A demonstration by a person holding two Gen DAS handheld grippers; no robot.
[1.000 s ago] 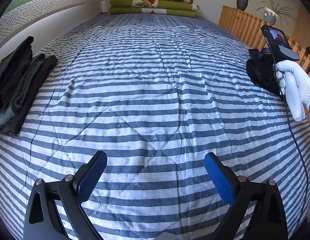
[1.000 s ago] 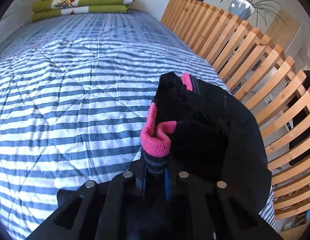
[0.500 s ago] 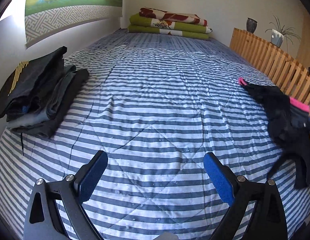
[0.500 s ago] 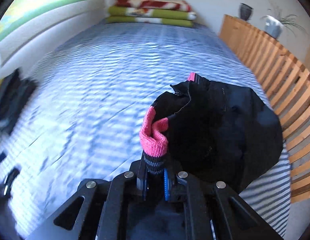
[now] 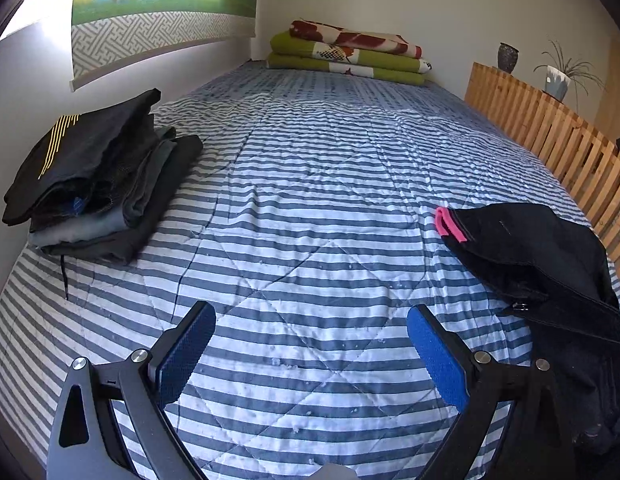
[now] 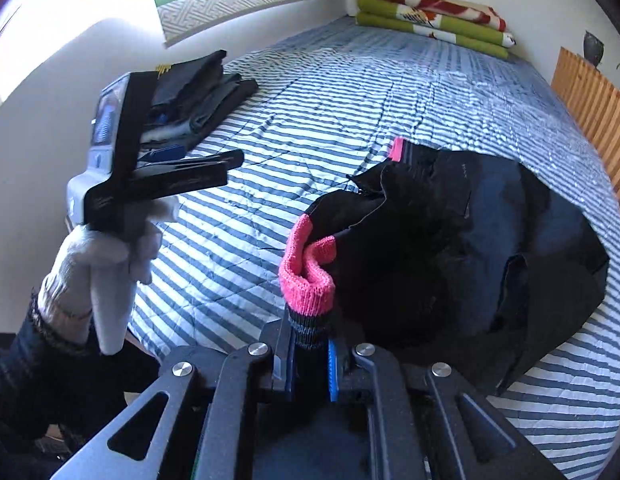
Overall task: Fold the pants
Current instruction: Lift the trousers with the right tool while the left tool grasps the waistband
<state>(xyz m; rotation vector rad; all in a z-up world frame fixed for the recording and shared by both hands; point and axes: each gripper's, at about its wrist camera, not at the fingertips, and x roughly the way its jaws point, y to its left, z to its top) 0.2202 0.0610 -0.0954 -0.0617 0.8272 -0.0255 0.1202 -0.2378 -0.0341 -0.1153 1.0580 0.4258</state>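
Observation:
Black pants (image 6: pixel 470 248) with pink knit cuffs (image 6: pixel 308 276) lie bunched on the right side of the striped bed (image 6: pixel 350 92). My right gripper (image 6: pixel 310 364) is shut on one cuff, just below the pink band. The same pants (image 5: pixel 550 264) show at the right of the left wrist view, with a pink cuff (image 5: pixel 450 222) pointing toward the bed's middle. My left gripper (image 5: pixel 310 348) is open above the striped quilt, nothing between its blue pads (image 5: pixel 182 356). In the right wrist view the left gripper (image 6: pixel 214 168) is held by a white-gloved hand (image 6: pixel 94 256).
A stack of folded dark clothes (image 5: pixel 98 176) sits at the bed's left edge by the wall. Folded green and red blankets (image 5: pixel 346 54) lie at the head. A wooden slatted rail (image 5: pixel 550 140) runs along the right side, with a vase (image 5: pixel 508 57) and plant (image 5: pixel 558 78).
My right gripper carried the pants from the rail side leftward toward the bed's near right. The left gripper's view swung left, bringing the folded stack closer.

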